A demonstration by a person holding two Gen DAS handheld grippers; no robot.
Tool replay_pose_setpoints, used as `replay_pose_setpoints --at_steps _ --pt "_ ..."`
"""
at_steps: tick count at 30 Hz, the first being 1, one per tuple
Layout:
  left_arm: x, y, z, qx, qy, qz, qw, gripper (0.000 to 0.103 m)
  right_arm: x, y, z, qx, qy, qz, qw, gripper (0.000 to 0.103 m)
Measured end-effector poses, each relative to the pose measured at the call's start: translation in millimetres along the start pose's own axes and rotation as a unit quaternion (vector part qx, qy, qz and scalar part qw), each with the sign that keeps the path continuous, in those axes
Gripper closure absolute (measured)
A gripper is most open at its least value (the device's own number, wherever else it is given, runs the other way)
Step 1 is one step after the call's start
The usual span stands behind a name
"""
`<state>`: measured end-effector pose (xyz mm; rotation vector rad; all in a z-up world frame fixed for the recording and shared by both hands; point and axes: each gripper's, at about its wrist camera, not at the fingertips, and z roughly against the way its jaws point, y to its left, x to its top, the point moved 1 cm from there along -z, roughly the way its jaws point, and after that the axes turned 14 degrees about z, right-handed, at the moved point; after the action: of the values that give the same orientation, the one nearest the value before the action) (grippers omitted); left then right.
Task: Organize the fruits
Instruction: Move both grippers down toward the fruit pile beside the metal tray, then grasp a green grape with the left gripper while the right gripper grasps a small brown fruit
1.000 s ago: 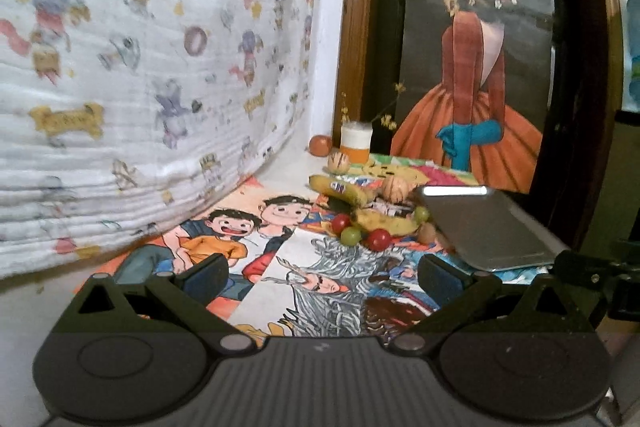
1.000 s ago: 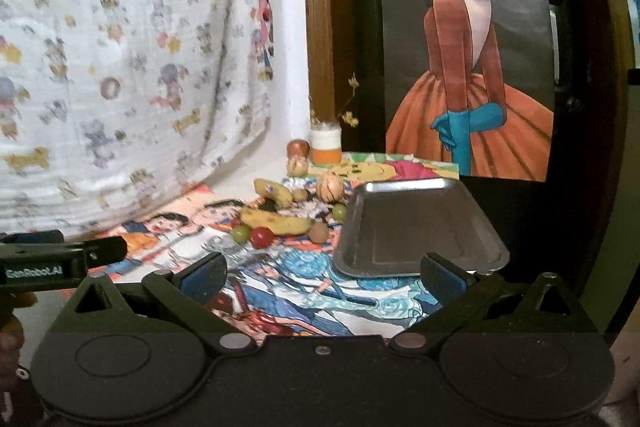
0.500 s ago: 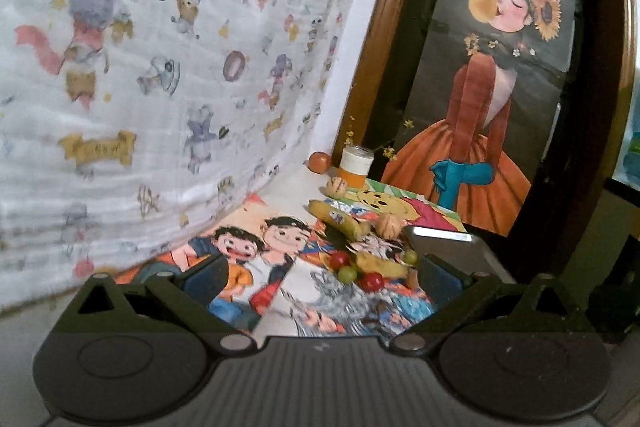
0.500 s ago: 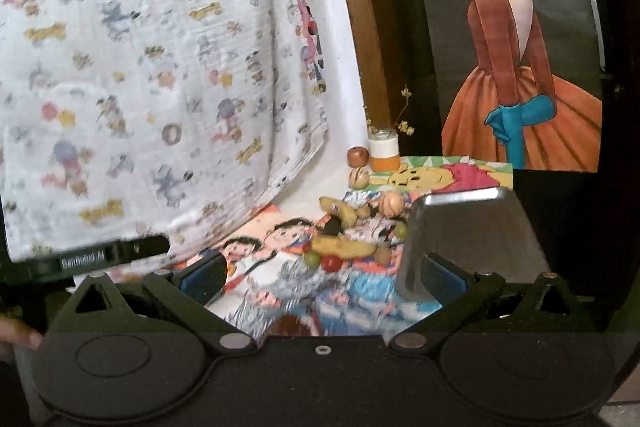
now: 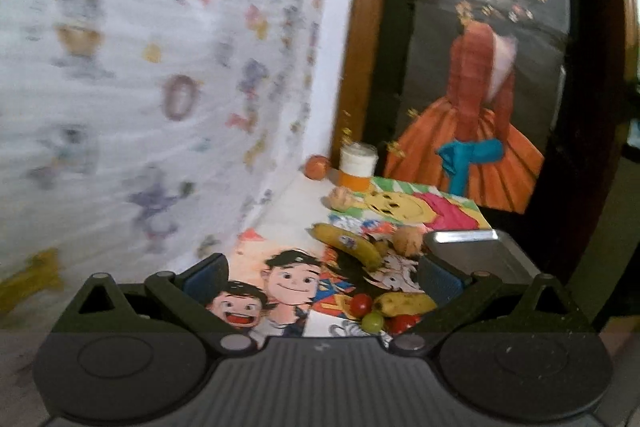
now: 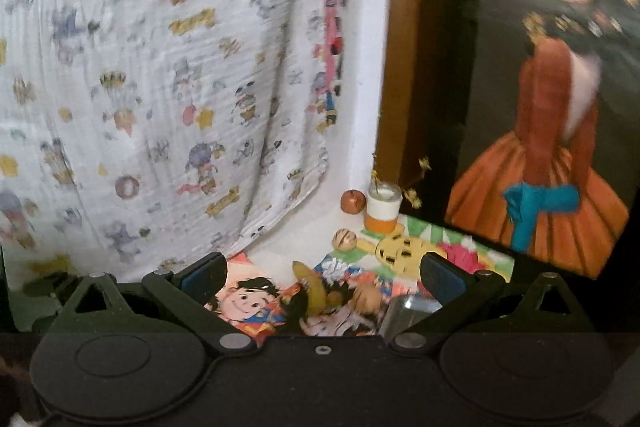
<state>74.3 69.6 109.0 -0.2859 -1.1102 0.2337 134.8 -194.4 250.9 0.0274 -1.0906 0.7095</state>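
Note:
Fruit lies in a loose pile on a cartoon-print mat [image 5: 280, 279]: a long banana [image 5: 348, 243], a shorter banana [image 5: 404, 303], a red cherry tomato [image 5: 361, 303], a green grape [image 5: 372, 321] and a walnut [image 5: 408, 238]. A metal tray [image 5: 492, 255] sits to their right. My left gripper [image 5: 322, 277] is open, empty, held above the mat short of the pile. My right gripper [image 6: 322, 275] is open and empty too, with a banana [image 6: 310, 287], a walnut [image 6: 368, 297] and the tray's corner [image 6: 408, 311] low between its fingers.
At the back stand a white-and-orange cup [image 5: 357, 163], a brown round fruit [image 5: 317, 167] and a striped nut [image 6: 345, 239]. A printed white cloth [image 6: 160, 87] hangs on the left. A framed painting [image 5: 492, 67] leans at the back right.
Both cameras have tilted upward and moved closer, so the fruit pile and tray now sit lower in view. Both grippers stay open and empty.

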Motion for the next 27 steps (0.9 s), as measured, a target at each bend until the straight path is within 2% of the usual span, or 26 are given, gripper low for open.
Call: replay_pose_setpoints --at_steps 6,11,18,24,27 --pt "-12.8 -3.5 -48.7 -0.006 0.076 -0.015 0.997 0.0 -20.6 -0.6 -64.1 0.067 0.027 0.064 0.995 0.0" --pt "-28.7 0.2 -73.7 0.007 0.109 -0.043 0.9931 0.0 -56.1 -1.6 -98.4 0.111 0.047 0.091 0.989 0.0" --pt "-40.0 -2.4 -107.2 0.013 0.153 -0.07 0.9856 0.0 -111.9 21.3 -130.1 0.13 0.094 0.129 0.979 0.0" --pt "-50.1 -10.0 -133.3 0.018 0.175 -0.09 0.9804 0.0 -147.2 43.3 -153.6 0.126 0.134 0.173 0.968 0.001" --pt "-53.7 -12.1 -142.0 0.018 0.182 -0.095 0.9785 0.0 -156.3 42.2 -163.0 0.131 0.138 0.166 0.968 0.007"
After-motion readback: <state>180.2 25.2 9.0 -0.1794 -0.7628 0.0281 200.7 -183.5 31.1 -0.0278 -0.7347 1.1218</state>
